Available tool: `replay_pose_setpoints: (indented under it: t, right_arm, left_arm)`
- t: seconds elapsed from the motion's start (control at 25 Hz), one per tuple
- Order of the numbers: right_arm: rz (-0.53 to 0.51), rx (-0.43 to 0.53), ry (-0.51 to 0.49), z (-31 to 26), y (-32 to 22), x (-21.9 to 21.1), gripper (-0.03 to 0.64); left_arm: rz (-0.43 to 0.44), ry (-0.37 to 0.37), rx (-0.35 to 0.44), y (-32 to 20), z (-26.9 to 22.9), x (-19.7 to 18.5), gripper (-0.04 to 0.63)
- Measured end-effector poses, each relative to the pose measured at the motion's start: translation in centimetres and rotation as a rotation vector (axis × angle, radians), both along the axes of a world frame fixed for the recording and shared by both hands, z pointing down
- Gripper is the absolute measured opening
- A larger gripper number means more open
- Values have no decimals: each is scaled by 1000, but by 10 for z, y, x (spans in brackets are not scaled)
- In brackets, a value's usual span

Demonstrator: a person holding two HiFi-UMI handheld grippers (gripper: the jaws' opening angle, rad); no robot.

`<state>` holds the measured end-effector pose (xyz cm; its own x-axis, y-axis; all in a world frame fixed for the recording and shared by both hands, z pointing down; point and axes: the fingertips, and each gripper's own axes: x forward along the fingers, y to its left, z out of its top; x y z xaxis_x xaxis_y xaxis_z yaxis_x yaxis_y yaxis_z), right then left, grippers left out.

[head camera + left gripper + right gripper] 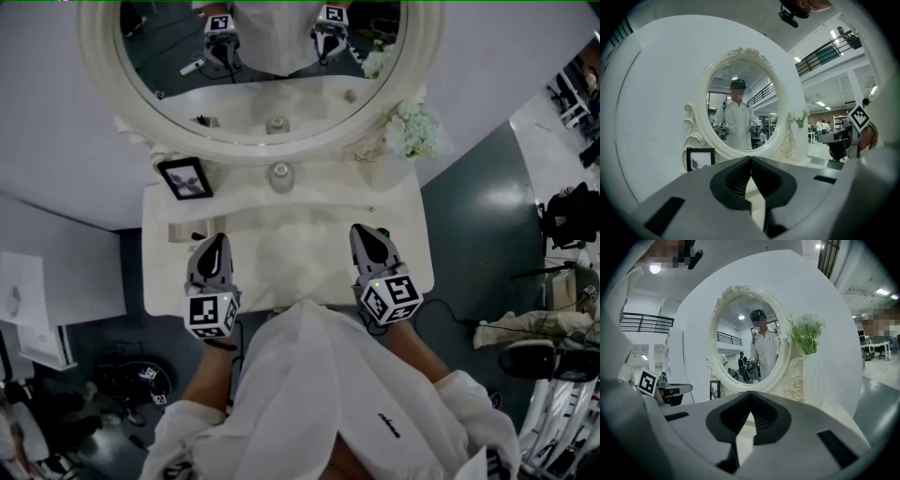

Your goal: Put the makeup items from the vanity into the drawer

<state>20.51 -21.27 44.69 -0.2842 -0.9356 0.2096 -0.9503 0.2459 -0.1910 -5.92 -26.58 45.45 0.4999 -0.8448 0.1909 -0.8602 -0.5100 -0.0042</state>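
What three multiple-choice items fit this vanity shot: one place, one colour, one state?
1. Where does the picture frame stand?
A. On the vanity, left of the mirror
B. On the floor
C. Hung on the wall

2. What colour is its border?
A. White
B. Black
C. Gold

3. How are the left tongs and right tongs?
A. Both wide open
B. Both shut on a lipstick
C. Both shut, empty

Key:
1 A: the head view shows it on the tabletop by the mirror's left foot.
2 B: the border is dark against the white vanity.
3 C: each gripper view shows the jaws meeting at the tips with nothing between them.
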Motion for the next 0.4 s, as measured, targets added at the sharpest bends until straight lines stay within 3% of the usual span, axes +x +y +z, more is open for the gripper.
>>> replay_pose_setpoints:
  t: [0.4]
  right_arm:
    - [-10, 1, 0, 0, -2, -5, 17]
  left_arm:
    - [2, 6, -9, 0, 3, 2, 28]
